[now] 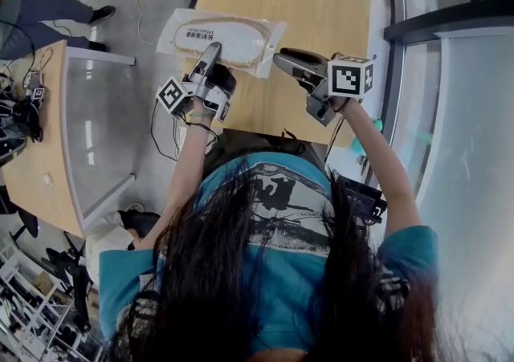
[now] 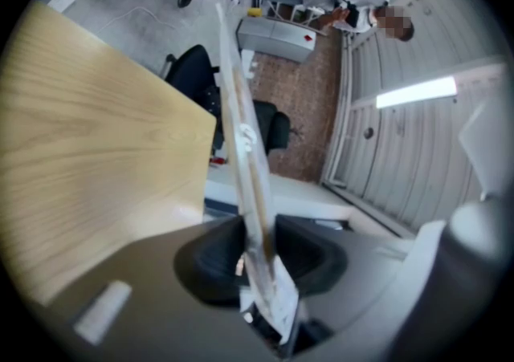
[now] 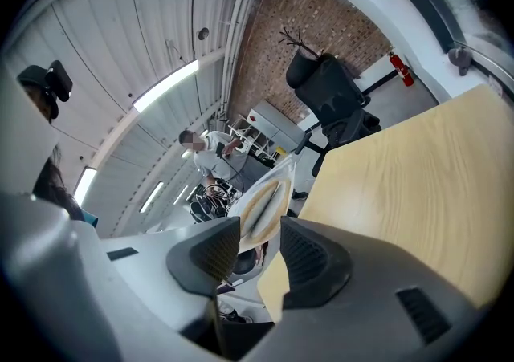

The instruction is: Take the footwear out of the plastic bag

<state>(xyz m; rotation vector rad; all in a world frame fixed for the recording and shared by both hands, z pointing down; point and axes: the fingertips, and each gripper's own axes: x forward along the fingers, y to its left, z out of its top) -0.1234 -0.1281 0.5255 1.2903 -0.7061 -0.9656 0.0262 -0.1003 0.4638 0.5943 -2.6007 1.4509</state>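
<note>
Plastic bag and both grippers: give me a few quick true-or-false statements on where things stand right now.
1. The left gripper is clamped on the plastic bag. True.
2. The footwear is already out of the bag. False: it is inside the bag.
3. The right gripper has its fingers apart and grips nothing. True.
4. The bag lies on the floor. False: the left gripper holds it up at the wooden table.

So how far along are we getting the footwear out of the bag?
Done: left gripper is clamped on the edge of the plastic bag, holding it at the table. In hand: right gripper, jaws apart, points at the bag. Left: the footwear sits inside, not yet pulled out.
</note>
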